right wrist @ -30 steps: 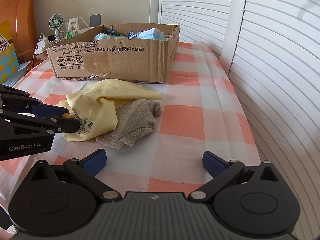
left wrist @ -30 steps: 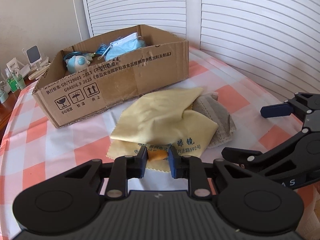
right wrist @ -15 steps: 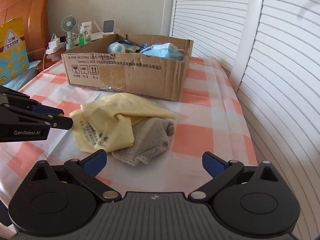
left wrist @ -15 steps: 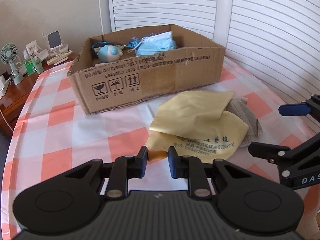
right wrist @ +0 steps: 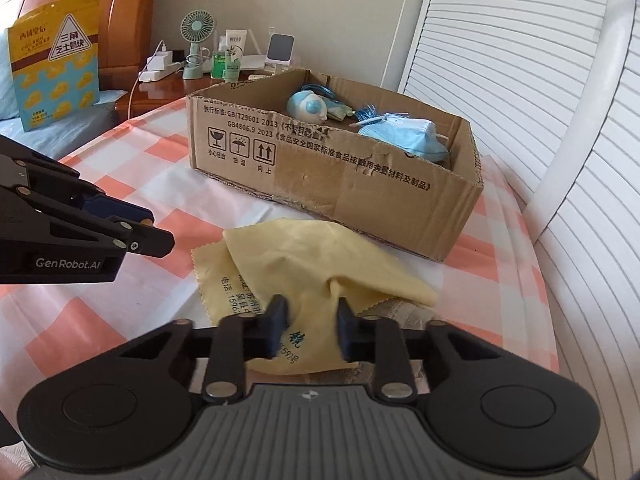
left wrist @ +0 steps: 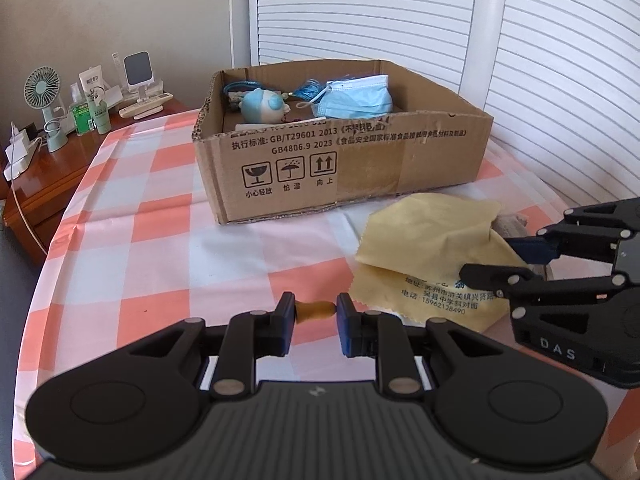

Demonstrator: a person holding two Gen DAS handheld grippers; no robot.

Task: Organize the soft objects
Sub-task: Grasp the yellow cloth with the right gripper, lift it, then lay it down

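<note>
My left gripper (left wrist: 316,312) is shut on a small orange soft piece (left wrist: 315,310), held over the checked tablecloth (left wrist: 160,248) to the left of the cloths. A yellow printed cloth (right wrist: 304,256) lies crumpled over a grey cloth (right wrist: 404,312) in front of the cardboard box (right wrist: 360,192). My right gripper (right wrist: 313,320) is closing its jaws, and a raised fold of the yellow cloth is pinched between them. Inside the box lie a blue face mask (left wrist: 356,98) and a pale blue plush toy (left wrist: 262,106). In the right wrist view the left gripper (right wrist: 156,232) reaches in from the left.
A wooden nightstand (left wrist: 48,184) at the left carries a small fan (left wrist: 42,88), bottles and a charger. White louvred doors (left wrist: 560,80) stand behind and to the right. A yellow snack bag (right wrist: 56,60) leans on the bed at the far left.
My left gripper has drawn leftward off the yellow cloth, still carrying the orange piece. My right gripper has come in over the cloth, and its jaws went from wide apart to narrow around a fold.
</note>
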